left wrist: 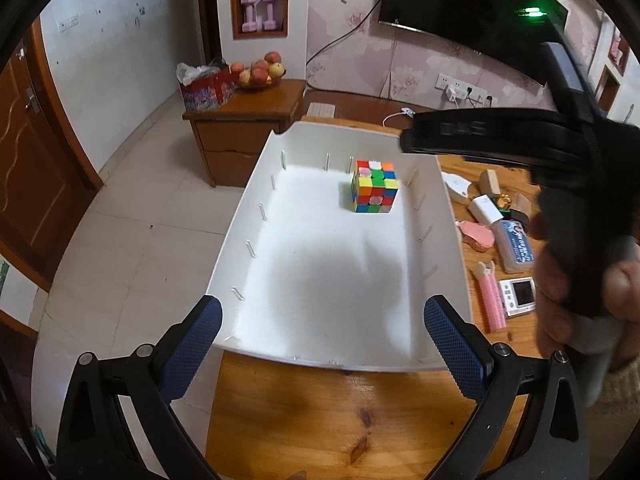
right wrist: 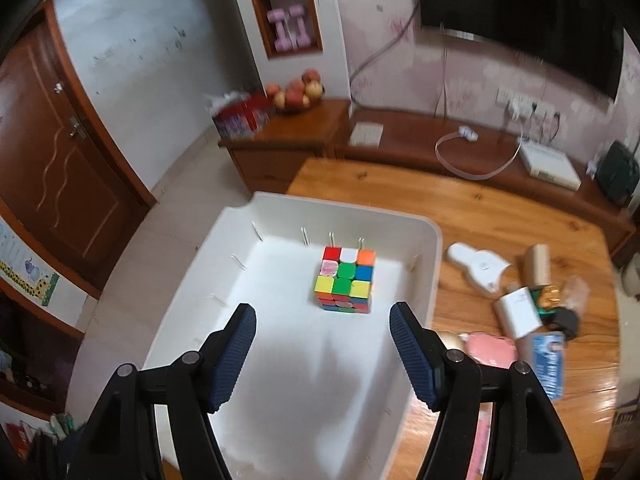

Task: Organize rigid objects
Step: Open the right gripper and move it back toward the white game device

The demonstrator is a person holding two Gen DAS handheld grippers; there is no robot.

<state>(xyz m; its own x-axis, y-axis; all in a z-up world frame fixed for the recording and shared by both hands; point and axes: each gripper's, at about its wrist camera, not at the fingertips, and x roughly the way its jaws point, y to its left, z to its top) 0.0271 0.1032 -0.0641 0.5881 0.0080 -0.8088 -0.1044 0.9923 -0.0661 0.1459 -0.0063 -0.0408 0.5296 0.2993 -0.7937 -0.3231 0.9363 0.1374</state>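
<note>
A colourful puzzle cube (left wrist: 375, 186) sits inside the white bin (left wrist: 256, 184) near its far right corner; it also shows in the right wrist view (right wrist: 345, 280), in the bin (right wrist: 434, 264). My left gripper (left wrist: 322, 322) is open and empty, held over the bin's near edge. My right gripper (right wrist: 323, 330) is open and empty, held above the bin just short of the cube. The right gripper's body (left wrist: 500, 144) shows in the left wrist view, above the table to the right of the bin.
Several small items lie on the wooden table (right wrist: 500, 232) right of the bin: a white charger (right wrist: 516, 312), a pink case (right wrist: 492, 350), a blue packet (right wrist: 548, 360), a pink brush (left wrist: 492, 300), a small white timer (left wrist: 518, 292). A cabinet with fruit (left wrist: 260, 72) stands behind.
</note>
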